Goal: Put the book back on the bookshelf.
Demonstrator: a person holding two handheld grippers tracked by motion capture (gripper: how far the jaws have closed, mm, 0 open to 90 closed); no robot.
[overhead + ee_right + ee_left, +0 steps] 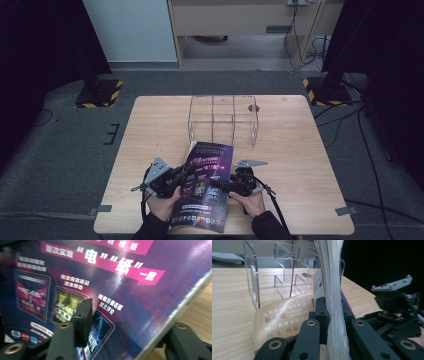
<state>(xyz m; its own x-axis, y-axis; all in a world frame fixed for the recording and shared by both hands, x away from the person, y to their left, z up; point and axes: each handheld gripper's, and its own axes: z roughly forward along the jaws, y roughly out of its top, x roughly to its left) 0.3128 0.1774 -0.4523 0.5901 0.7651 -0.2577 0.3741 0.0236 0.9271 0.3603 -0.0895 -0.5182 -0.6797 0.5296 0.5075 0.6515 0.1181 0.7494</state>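
Magazine (pixel 206 187) with dark purple cover held at the near edge of the tabletop (pixel 300 165), between both hands, its far end pointing toward the clear acrylic organizer (pixel 222 120) that stands just beyond it.

Left hand-held gripper (pixel 176 176): clamped on the magazine's left edge; in the left gripper view the page block (pixel 334 315) runs upright between the two black jaws, which press it from both sides.

Right hand-held gripper (pixel 220 184): grasping the magazine's right edge; in the right gripper view one jaw lies on the printed cover (pixel 105 290), the other sits beneath the edge.

Magazine appears lifted and tilted. Organizer compartments hold nothing visible.
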